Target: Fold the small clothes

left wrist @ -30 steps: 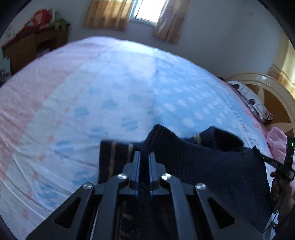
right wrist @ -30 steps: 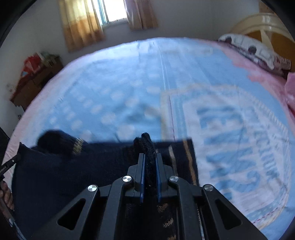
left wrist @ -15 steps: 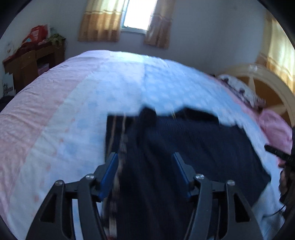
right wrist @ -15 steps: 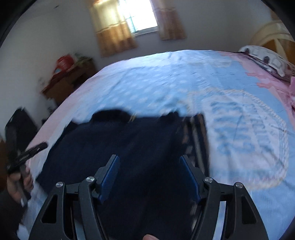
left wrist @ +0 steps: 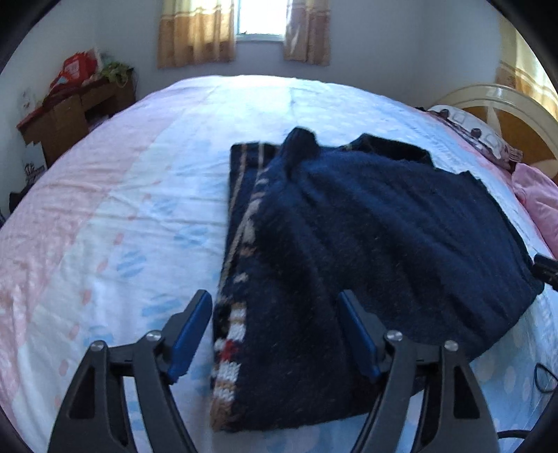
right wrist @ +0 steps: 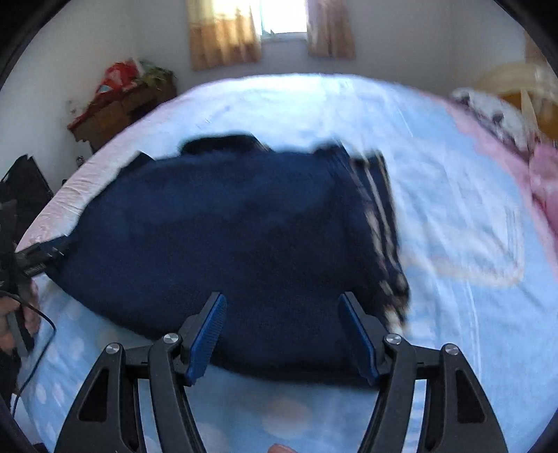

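Observation:
A dark navy knitted sweater [left wrist: 366, 237] lies folded on the bed, with a striped patterned band [left wrist: 240, 278] along its left edge. It also shows in the right wrist view [right wrist: 244, 244], somewhat blurred. My left gripper [left wrist: 275, 327] is open and empty, just above the sweater's near left part. My right gripper [right wrist: 282, 331] is open and empty over the sweater's near edge. The tip of the right gripper [left wrist: 545, 270] shows at the far right of the left wrist view.
The bed has a pink and light blue patterned sheet [left wrist: 122, 209]. A pillow [left wrist: 477, 132] and headboard [left wrist: 505, 104] are at the right. A cluttered wooden cabinet [left wrist: 73, 111] stands against the left wall. A curtained window [left wrist: 258, 21] is behind.
Both grippers were shut on the sweater's edge a second ago. They have opened, let the sweater drop folded onto the bed, and pulled back toward me.

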`<state>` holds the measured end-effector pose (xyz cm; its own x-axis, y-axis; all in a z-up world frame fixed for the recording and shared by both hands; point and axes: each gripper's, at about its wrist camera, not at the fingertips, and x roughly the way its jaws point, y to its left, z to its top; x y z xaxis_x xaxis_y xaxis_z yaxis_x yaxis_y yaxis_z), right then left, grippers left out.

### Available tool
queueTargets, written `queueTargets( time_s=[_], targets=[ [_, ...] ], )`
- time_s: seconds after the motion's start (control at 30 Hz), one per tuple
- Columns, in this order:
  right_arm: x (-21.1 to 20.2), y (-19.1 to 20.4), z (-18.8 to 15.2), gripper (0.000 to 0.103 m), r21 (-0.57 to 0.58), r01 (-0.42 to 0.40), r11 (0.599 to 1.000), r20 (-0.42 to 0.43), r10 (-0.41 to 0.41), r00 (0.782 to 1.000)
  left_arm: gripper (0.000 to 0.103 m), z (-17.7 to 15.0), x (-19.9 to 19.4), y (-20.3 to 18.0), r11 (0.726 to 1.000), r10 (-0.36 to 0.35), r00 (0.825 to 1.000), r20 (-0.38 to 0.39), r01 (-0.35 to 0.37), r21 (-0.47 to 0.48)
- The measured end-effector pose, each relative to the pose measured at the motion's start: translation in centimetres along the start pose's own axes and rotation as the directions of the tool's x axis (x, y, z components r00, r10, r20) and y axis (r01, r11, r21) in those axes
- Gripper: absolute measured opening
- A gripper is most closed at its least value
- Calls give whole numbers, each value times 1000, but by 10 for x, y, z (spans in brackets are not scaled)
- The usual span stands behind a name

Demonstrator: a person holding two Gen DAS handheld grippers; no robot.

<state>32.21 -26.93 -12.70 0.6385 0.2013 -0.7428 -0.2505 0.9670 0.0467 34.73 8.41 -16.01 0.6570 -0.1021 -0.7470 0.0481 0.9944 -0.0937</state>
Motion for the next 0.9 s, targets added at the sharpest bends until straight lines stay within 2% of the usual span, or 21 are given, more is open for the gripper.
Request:
queueTargets(
  time_s=[0.1, 0.13, 0.23, 0.3, 0.47, 0.57, 0.7, 0.8, 0.9],
  targets=[
    [9, 28, 8, 67, -29, -36, 999, 3, 36, 999, 82, -3, 4, 4, 999, 4, 1000, -30, -5, -32],
    [17, 33, 7, 67, -35, -38, 999, -12, 38, 999, 88, -4, 4, 5, 999, 4, 999, -32, -5, -41],
    [50, 43, -6, 67, -17, -28, 999, -121, 26, 992, 94, -7, 10, 7, 998, 16, 998, -59, -19, -56],
    [47, 46, -13, 67, -38, -2, 999, -85, -1, 996, 96, -8, 11, 7, 999, 8, 998, -58, -11, -53],
    [35, 51, -4, 67, 6, 15, 1000, -82, -15, 997, 100, -9, 12, 5, 999, 7, 998, -62, -9, -36],
    [28, 79, 10, 67, -32, 5, 999, -42, -7, 999, 101, -9, 13, 3, 1000, 9, 998, -62, -11, -29],
    [34, 115, 21, 67, -65, -44, 997, -22, 42, 999, 102, -9, 13, 2, 999, 4, 998, -61, -6, -33],
    [51, 135, 19, 67, -108, -44, 993, -33, 40, 999, 102, -9, 13, 3, 999, 1, 998, -60, -3, -35],
    [74, 133, 5, 67, -98, -38, 994, -97, 28, 995, 103, -10, 12, 3, 999, -4, 998, -58, 2, -36]
  ],
)
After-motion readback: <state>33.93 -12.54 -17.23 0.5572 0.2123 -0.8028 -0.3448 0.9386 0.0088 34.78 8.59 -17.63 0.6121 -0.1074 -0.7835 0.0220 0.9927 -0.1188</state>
